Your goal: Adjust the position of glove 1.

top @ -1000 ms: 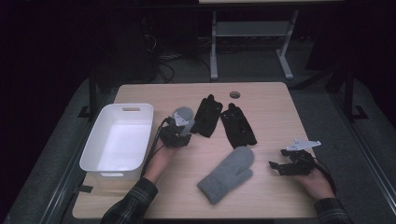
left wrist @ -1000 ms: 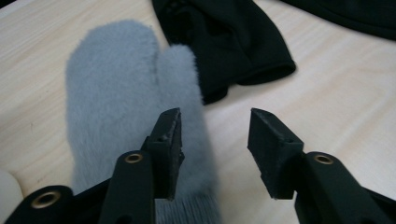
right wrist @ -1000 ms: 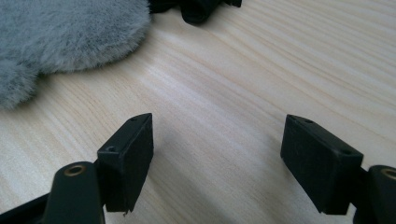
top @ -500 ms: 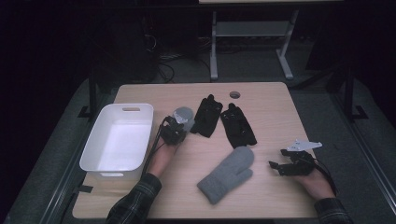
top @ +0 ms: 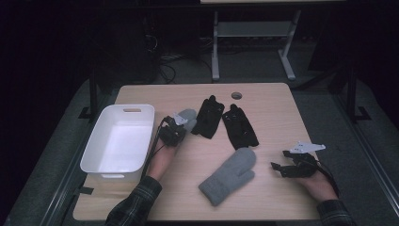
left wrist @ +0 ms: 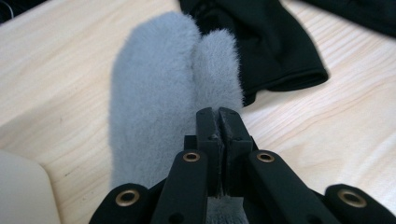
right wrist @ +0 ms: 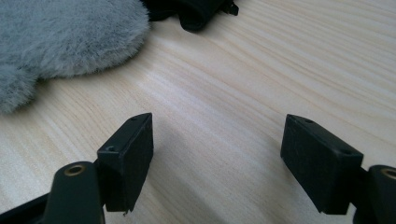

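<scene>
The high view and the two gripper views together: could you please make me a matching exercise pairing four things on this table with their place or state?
Things:
1. left gripper
2. right gripper
3. white bin
4. two black gloves

Place or state:
a. at the table's left edge, nothing inside
b. jaws wide apart over bare wood
c. side by side at the table's middle, far side
d. jaws pinched on a grey furry mitten

Pairs: 1-d, 2-b, 3-a, 4-c
</scene>
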A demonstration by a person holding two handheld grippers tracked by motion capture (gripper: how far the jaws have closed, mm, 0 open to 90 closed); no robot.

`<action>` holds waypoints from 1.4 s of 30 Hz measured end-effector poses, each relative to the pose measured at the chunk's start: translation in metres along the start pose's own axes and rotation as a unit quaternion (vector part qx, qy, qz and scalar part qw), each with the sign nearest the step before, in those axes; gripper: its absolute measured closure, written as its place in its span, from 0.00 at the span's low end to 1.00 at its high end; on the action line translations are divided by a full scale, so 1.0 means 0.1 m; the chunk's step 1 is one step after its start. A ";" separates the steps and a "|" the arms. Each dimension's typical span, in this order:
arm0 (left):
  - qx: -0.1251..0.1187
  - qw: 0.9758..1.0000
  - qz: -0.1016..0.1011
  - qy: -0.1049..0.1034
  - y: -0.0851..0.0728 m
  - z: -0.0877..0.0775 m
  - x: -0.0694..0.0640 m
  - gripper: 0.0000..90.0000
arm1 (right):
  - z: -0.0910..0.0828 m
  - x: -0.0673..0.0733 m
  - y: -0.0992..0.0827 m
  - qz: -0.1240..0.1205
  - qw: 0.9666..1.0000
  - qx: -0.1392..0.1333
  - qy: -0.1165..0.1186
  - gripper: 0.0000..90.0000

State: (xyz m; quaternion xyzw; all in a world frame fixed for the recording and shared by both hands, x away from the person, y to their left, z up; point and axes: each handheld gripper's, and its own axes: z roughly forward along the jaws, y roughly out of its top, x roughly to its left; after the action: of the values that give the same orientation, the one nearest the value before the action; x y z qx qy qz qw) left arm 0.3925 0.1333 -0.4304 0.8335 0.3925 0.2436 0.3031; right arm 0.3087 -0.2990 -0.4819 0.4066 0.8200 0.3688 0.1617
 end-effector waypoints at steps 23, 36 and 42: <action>-0.069 0.993 0.003 -0.099 0.09 -0.39 -0.10 0.98 | 0.00 0.00 0.00 0.002 1.000 0.000 -0.001 0.28; -0.100 0.983 0.002 -0.156 0.19 -0.61 -0.23 0.98 | 0.00 0.00 0.00 0.002 1.000 0.000 -0.002 0.28; -0.109 0.977 0.009 -0.186 0.24 -0.67 -0.34 0.98 | 0.00 0.00 0.00 0.003 1.000 0.000 -0.002 0.28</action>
State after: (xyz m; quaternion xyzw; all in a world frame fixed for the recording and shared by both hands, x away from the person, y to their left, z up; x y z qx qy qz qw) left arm 0.3416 0.1148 -0.3729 0.8296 0.2931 0.1288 0.4576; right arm 0.3090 -0.2993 -0.4818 0.4095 0.8187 0.3682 0.1625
